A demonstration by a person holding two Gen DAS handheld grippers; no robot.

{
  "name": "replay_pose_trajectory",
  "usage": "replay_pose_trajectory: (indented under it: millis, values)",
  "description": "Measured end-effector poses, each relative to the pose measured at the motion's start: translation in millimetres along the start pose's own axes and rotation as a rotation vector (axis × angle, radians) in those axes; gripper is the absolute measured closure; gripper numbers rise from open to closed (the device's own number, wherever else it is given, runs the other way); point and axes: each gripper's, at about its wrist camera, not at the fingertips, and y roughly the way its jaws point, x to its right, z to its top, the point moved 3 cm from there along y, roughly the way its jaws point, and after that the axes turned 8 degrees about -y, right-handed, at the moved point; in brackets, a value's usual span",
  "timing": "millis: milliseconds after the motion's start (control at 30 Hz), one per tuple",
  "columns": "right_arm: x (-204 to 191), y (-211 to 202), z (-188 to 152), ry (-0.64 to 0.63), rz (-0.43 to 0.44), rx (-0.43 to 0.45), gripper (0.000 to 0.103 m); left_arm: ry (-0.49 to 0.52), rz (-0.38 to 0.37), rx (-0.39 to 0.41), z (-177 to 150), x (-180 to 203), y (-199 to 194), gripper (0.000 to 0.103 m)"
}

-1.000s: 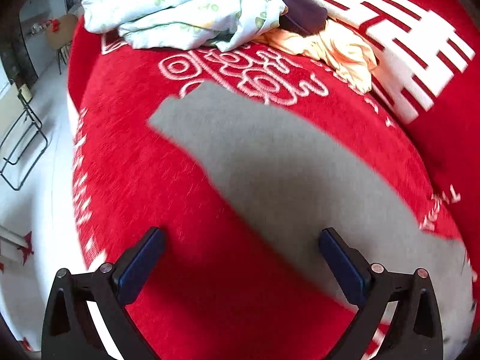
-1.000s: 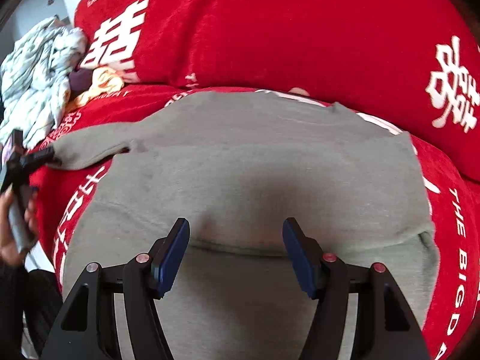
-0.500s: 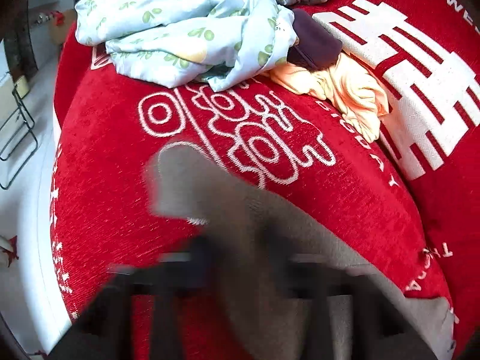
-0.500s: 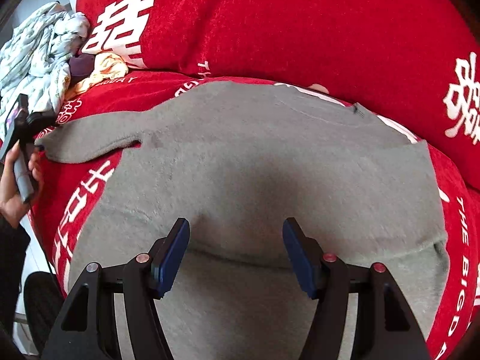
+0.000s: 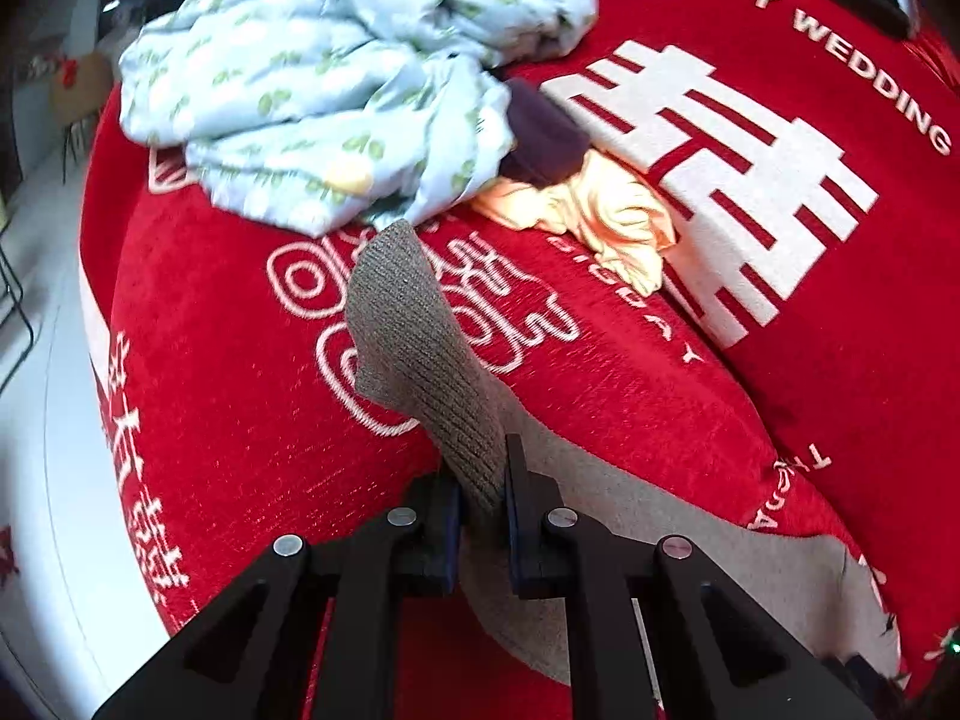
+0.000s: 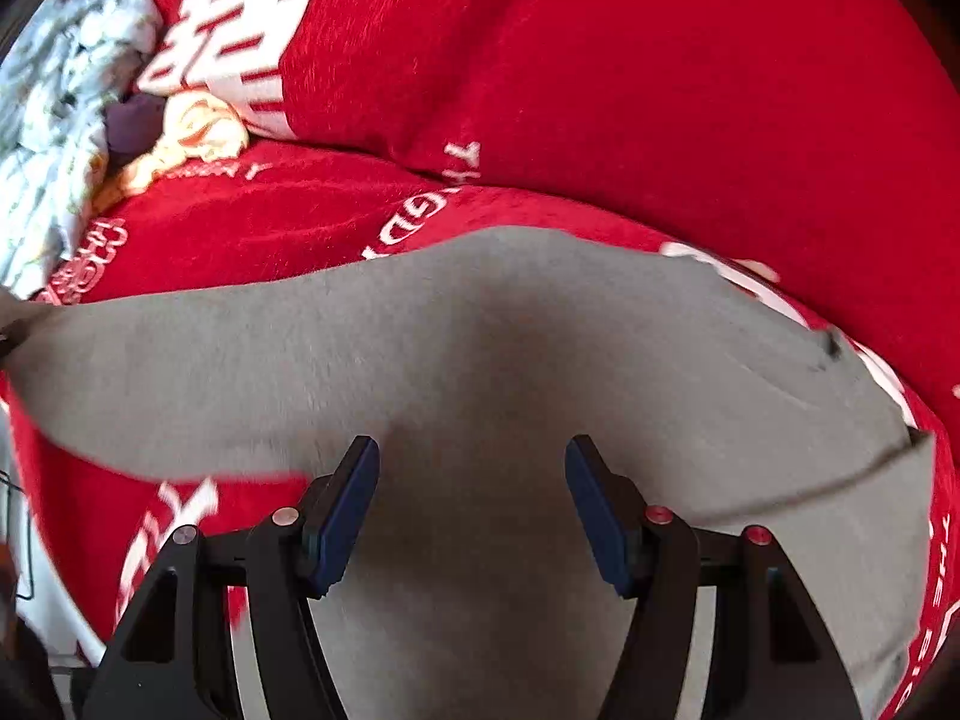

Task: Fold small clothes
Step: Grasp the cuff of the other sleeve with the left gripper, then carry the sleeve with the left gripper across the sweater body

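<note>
A grey sweater (image 6: 480, 360) lies spread on the red sofa cover (image 6: 600, 90). In the left wrist view my left gripper (image 5: 483, 480) is shut on the ribbed cuff of the sweater's grey sleeve (image 5: 414, 348), which stands lifted off the red cover (image 5: 240, 420). The rest of that sleeve trails down to the right. My right gripper (image 6: 472, 480) hovers open over the sweater's body, close to the cloth, with nothing pinched between its blue pads (image 6: 345, 510). The sleeve stretches off to the left edge of the right wrist view.
A heap of light blue patterned cloth (image 5: 336, 84), a dark purple garment (image 5: 540, 132) and a peach garment (image 5: 606, 210) lie at the sofa's far end. A red back cushion with white lettering (image 5: 780, 150) runs along the right. The sofa's edge and white floor (image 5: 36, 420) are at left.
My left gripper closed on the sleeve cuff and raised it off the cover. My right gripper, still open, slid left across the sweater's body.
</note>
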Motion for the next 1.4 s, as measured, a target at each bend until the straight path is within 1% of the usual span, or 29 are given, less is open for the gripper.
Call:
replay_pose_trajectory:
  millis: [67,100,167,233,267,333,433,567,667,833,1000,1200,1400]
  values:
    - [-11.7,15.9,6.6,-0.009,-0.005,-0.032,0.034,0.008,-0.008,0.008,4.4,4.9,-5.9,0.090]
    - [-18.6,17.8,10.8,-0.035,-0.029,-0.020,0.032,0.011,-0.012,0.011,6.3,6.4,-9.8,0.090]
    - [-28.6,16.4,14.9,-0.079,-0.008,-0.036,0.032,0.025,-0.017,0.015,10.9,12.7,-15.8,0.090]
    - [-28.4,0.0,14.3,-0.071,0.029,0.011,0.032,0.043,-0.021,0.018,12.5,19.7,-19.8,0.090]
    - [-25.0,-9.2,12.3,-0.062,0.032,0.038,0.032,0.055,-0.022,0.020,12.2,24.1,-21.4,0.090]
    - [-11.8,-23.1,4.3,-0.037,0.013,0.052,0.032,0.087,-0.017,0.018,8.7,35.9,-23.1,0.090]
    - [10.9,-35.6,-12.1,-0.003,0.021,0.043,0.032,0.121,-0.012,-0.003,0.6,55.1,-24.4,0.090]
    - [41.5,-51.7,-34.8,0.014,-0.009,0.031,0.032,0.171,-0.026,-0.025,-12.9,85.5,-30.4,0.090]
    - [66.5,-66.3,-51.1,0.047,-0.022,0.035,0.032,0.229,-0.039,-0.034,-27.7,113.2,-38.4,0.090]
    - [102.9,-83.8,-77.2,0.108,-0.017,0.054,0.032,0.336,-0.046,-0.044,-62.7,163.5,-51.6,0.090]
    - [130.1,-92.7,-106.4,0.147,-0.034,0.054,0.032,0.420,-0.079,-0.041,-98.3,202.8,-66.4,0.090]
    - [156.5,-103.4,-135.0,0.191,-0.047,0.067,0.032,0.479,-0.135,-0.059,-134.3,236.2,-83.6,0.090]
    - [182.8,-110.5,-161.0,0.250,-0.036,0.081,0.032,0.542,-0.155,-0.068,-168.6,265.1,-98.5,0.090]
